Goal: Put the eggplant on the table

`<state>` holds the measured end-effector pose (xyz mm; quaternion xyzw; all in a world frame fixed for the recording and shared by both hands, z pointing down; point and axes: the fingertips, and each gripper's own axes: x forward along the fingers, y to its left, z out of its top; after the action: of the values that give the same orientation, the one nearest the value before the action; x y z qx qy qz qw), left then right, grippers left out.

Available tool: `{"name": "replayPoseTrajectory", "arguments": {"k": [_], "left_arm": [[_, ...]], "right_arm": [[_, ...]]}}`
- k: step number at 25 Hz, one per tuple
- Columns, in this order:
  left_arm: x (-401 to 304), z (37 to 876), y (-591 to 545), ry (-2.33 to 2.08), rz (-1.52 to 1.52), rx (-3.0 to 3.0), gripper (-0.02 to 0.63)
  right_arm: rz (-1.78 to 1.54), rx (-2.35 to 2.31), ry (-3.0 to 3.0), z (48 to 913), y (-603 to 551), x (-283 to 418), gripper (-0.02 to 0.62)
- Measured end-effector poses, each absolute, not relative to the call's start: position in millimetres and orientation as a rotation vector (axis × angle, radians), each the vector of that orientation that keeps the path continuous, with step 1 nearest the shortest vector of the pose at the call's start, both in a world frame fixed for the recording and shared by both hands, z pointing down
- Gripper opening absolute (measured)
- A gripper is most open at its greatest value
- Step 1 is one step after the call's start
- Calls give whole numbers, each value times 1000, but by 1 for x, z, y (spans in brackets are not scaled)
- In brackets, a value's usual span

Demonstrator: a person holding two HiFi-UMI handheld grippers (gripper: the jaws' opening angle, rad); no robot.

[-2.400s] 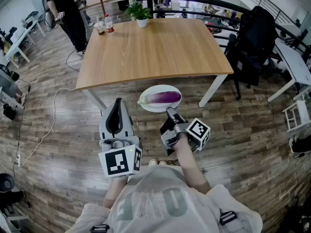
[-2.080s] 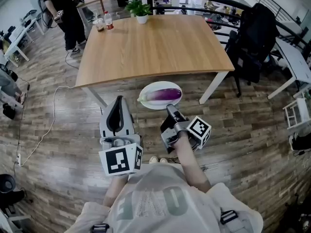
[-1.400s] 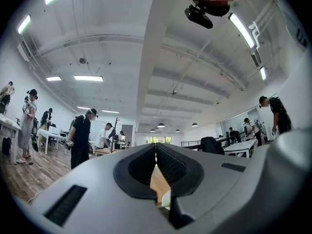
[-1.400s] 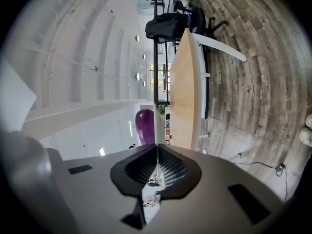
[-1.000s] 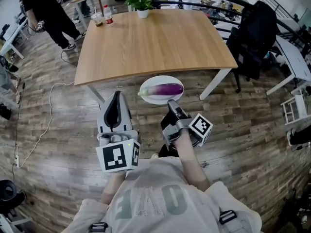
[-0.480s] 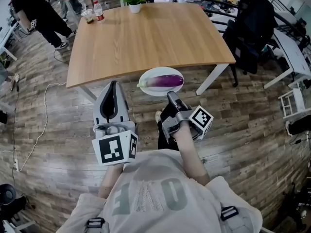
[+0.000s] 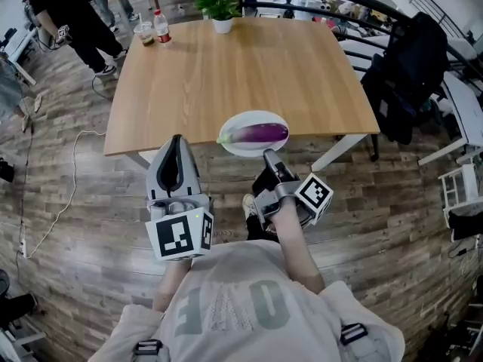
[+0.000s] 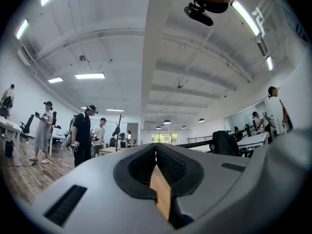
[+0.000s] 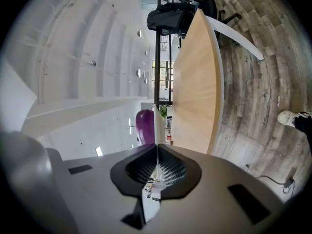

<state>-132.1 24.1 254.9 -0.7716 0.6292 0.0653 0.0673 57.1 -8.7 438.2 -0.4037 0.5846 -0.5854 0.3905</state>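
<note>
Right tongs [image 7: 268, 157] clamped on the near rim of a white plate [image 7: 249, 150] carrying the eggplant [image 7: 260, 133], long axis crosswise ahead of them, at the tabletop's [image 7: 241, 66] near edge; left tongs [image 7: 176, 140] together, empty, farther off.

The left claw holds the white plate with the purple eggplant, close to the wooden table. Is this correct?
No: the right claw holds the white plate with the purple eggplant, close to the wooden table; the left claw is shut and empty. The head view shows this.
</note>
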Motion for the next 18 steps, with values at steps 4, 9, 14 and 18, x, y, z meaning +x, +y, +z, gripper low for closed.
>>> {"name": "replayPoseTrajectory", "arguments": {"k": [4,9,14,18], "left_arm": [[-125,251,-16,1926,164,-2291,9],[-111,251,-68,1953,138,-2277,9],[-98,248,-117,1969,118,-2269,9],[-89,245,-153,1977,111,-2249,9]], "right_arm": [[-1488,-1043,1533,435,-47,69,26],[-1508,-1021,1567,428,-96,77,26],[-1531,-993,1585,420,-143,85,26],[-1531,-985,1617,417,-179,93,26]]}}
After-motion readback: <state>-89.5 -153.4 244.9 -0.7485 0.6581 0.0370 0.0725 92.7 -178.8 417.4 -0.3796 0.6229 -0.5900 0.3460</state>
